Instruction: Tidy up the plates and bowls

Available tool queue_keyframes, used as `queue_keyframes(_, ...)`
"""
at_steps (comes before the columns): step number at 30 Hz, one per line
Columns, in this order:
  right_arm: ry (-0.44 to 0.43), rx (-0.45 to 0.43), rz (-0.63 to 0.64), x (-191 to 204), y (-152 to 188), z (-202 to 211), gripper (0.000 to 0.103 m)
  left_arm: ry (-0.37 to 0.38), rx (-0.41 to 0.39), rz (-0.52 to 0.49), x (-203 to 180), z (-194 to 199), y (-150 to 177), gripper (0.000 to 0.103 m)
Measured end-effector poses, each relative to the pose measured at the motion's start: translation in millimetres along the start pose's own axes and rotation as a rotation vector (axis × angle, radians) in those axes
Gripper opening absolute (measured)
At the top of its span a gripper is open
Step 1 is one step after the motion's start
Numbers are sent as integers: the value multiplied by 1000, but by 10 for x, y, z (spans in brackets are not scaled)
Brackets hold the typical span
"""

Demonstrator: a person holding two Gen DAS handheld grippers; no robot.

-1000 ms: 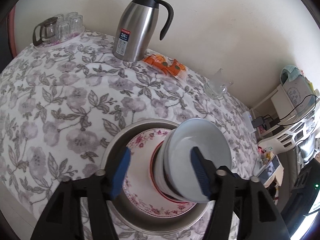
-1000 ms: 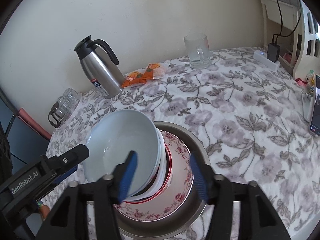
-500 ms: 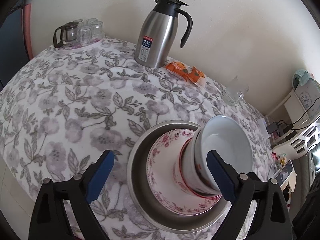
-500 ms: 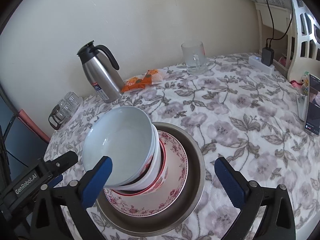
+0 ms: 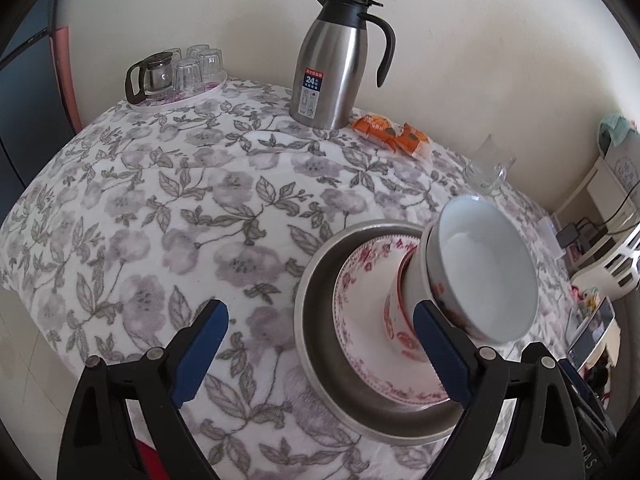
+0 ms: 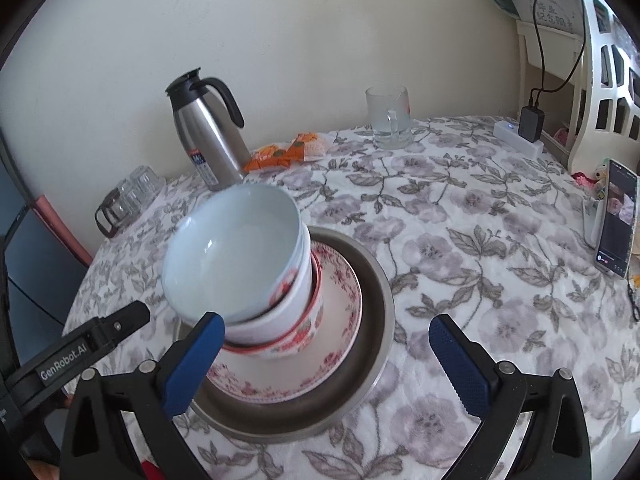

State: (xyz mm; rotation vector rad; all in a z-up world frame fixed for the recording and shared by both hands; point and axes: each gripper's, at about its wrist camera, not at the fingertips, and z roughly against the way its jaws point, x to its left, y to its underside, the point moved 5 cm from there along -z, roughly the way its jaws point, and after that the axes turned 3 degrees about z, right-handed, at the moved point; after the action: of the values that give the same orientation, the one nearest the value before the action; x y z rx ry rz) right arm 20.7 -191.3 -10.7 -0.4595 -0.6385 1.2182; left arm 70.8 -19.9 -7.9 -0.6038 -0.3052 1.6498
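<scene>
A stack of bowls, white one (image 5: 484,276) (image 6: 232,252) on top with red-patterned ones under it, stands on a pink-flowered plate (image 5: 360,320) (image 6: 336,320) inside a steel basin (image 5: 316,320) (image 6: 376,320) on the floral tablecloth. My left gripper (image 5: 320,356) is open and empty, near the table's front, left of the stack. My right gripper (image 6: 324,360) is open and empty, in front of the basin. The left gripper's arm (image 6: 80,352) shows at lower left in the right wrist view.
A steel thermos jug (image 5: 332,64) (image 6: 208,136), orange snack packets (image 5: 392,136) (image 6: 288,152) and a glass mug (image 6: 390,118) (image 5: 486,168) stand along the wall. A tray of glasses (image 5: 176,76) sits far left. A phone (image 6: 616,220) and a charger (image 6: 528,128) lie at the right.
Both grippers opened wide from around the bowl stack and drew back. The left one also moved left, so the stack now sits to its right.
</scene>
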Motion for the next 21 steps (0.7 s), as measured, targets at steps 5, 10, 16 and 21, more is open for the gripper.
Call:
queue_keyframes(5, 24, 28, 9, -71, 125, -18, 103, -47, -2, -43, -16, 28, 59, 94)
queue_keyframes(10, 41, 43, 6, -133, 203, -16, 103, -73, 23, -61, -3, 32, 141, 94)
queue_keyframes(16, 57, 51, 11, -162, 258, 0, 103, -201, 51, -127, -22, 22, 275, 94)
queue_keyframes(21, 73, 70, 14, -194, 297, -10, 103, -204, 93, -145, -35, 18, 362, 94)
